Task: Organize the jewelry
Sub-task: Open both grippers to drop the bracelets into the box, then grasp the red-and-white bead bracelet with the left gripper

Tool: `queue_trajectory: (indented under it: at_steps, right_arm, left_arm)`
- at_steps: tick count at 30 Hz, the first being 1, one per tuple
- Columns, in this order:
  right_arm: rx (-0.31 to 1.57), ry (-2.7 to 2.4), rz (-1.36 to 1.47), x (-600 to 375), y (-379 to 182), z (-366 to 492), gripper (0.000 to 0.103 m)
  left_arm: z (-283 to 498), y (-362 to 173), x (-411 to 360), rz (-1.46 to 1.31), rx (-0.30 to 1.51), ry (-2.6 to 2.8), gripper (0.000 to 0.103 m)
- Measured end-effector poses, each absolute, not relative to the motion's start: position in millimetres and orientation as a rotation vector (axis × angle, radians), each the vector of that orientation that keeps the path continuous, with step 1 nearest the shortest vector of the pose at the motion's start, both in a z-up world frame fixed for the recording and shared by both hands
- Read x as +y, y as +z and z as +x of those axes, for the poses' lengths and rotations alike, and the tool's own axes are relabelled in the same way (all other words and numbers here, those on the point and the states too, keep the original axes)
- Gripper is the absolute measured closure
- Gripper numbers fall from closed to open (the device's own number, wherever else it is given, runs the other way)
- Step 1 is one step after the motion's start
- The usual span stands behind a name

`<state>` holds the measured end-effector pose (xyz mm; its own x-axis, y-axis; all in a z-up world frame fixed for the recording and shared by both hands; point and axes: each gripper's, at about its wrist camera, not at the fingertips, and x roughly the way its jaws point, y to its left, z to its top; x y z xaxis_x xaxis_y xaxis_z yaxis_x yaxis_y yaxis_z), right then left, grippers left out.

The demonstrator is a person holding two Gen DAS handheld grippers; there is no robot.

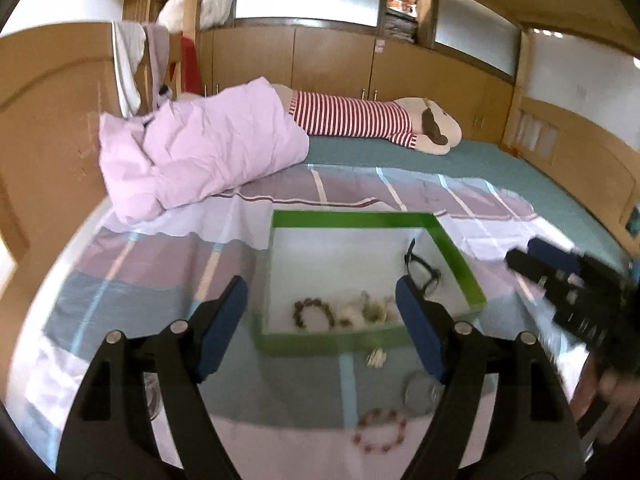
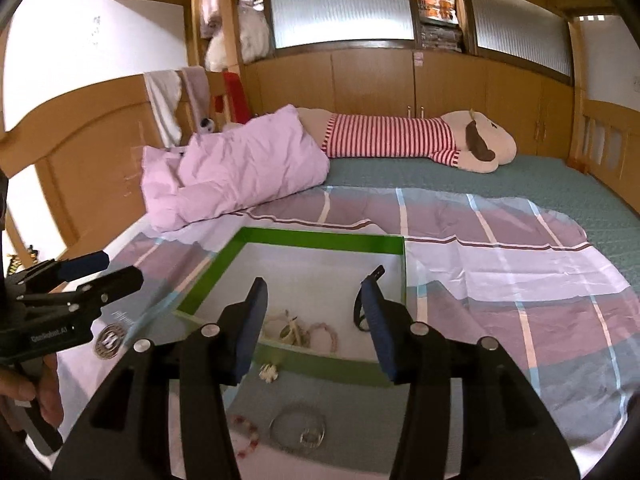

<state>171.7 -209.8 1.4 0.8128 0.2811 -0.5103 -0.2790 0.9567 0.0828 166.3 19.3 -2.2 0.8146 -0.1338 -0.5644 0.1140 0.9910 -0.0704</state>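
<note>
Green box point(image 1: 456, 252), square-on, black band point(image 1: 420, 270) lengthwise by right wall

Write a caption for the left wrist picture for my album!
Open left gripper hovers over a green tray of bracelets on the bed, a pink bead bracelet still outside.

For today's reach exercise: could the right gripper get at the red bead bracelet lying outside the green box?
Probably yes. The red bead bracelet lies bare on the bedsheet, just below the right gripper, whose jaws stand open and empty; nothing lies over it.
</note>
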Motion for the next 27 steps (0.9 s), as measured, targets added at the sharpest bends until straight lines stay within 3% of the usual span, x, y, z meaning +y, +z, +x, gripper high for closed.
queue_trajectory:
  at_steps: [7,16,20,23,27]
  right_arm:
    - [0.579,0.32,-0.032,-229,-5,129,0.054]
    - [0.616,0.311,-0.038,-241,-16,118,0.054]
    - [0.648,0.314,-0.049,-241,-29,126,0.054]
    - [0.695,0.316,-0.065,-239,-43,136,0.055]
    - [0.741,0.322,-0.08,-236,-55,143,0.055]
  left_arm:
    - [121,-27,26,-0.011,0.691,-0.117,0.028]
    - [134,-92,1,0.012,0.829,-0.166,0.053]
    - [146,-119,-19,0.017,0.886,-0.196,0.071]
    - [151,-139,-32,0.052,0.928,-0.21,0.079]
    - [158,-160,-44,0.104,0.975,-0.214,0.082]
